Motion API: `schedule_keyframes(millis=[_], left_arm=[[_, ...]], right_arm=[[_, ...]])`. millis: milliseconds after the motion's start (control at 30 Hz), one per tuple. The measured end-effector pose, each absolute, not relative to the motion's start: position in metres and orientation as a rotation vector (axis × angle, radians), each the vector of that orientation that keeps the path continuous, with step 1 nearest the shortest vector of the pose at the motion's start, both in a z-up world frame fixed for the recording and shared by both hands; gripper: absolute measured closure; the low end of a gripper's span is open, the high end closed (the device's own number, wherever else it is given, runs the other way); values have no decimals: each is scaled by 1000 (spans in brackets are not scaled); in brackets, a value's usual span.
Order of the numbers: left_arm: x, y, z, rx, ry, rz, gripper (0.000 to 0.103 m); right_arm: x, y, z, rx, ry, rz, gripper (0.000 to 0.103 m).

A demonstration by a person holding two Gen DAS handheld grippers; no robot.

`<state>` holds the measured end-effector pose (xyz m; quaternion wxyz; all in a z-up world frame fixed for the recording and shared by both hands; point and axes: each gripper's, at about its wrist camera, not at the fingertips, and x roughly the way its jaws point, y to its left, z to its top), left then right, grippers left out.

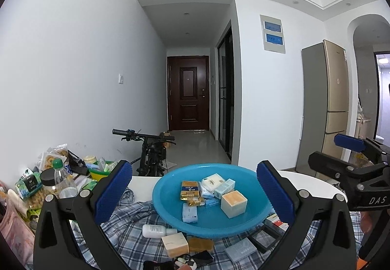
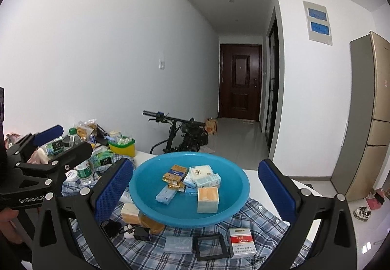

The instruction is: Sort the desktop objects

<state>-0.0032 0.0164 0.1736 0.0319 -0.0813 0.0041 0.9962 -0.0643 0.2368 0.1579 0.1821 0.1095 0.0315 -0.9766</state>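
Note:
A blue plastic basin point(image 1: 170, 206) point(image 2: 234, 194) sits on a plaid cloth point(image 1: 126, 226) point(image 2: 258, 216) and holds several small boxes, among them a cream cube box point(image 1: 233, 199) point(image 2: 207, 199) and a gold packet point(image 1: 189, 190) point(image 2: 176, 173). My left gripper point(image 1: 195, 194) hovers open above the basin's near side, nothing between its blue pads. My right gripper point(image 2: 193, 193) is open too, level with the basin, empty. On the cloth in front lie a white bottle point(image 1: 156, 231), a tan box point(image 1: 175, 244), a red-and-white carton point(image 2: 241, 242), a black square frame point(image 2: 211, 246) and a grey case point(image 2: 178, 244).
Snack bags, bottles point(image 1: 63, 182) and a yellow-green basket point(image 2: 122, 145) crowd the table's left side. A black bicycle point(image 1: 151, 153) stands behind the table. A fridge point(image 1: 324, 104) is at the right, a dark door point(image 1: 188, 95) down the hallway.

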Motion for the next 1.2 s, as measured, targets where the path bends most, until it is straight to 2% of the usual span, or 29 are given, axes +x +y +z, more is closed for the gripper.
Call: schedule_keyframes(millis=[667,800,900,1200], left_arm=[[-6,15,104,-343,-45,3042,0],[-6,20,85,-339,-6,3055,0],[-6,17,72,-355,-51,3045,0],[-7,18,42,-346,-40,3056,0]], right_arm=[[-46,237,102,219,151,-2784,1],[-44,235,89,194,187,-2808,1],[-42,233,78,158,234,-2842,1],[-41,241,47,22,190,-2858,1]])
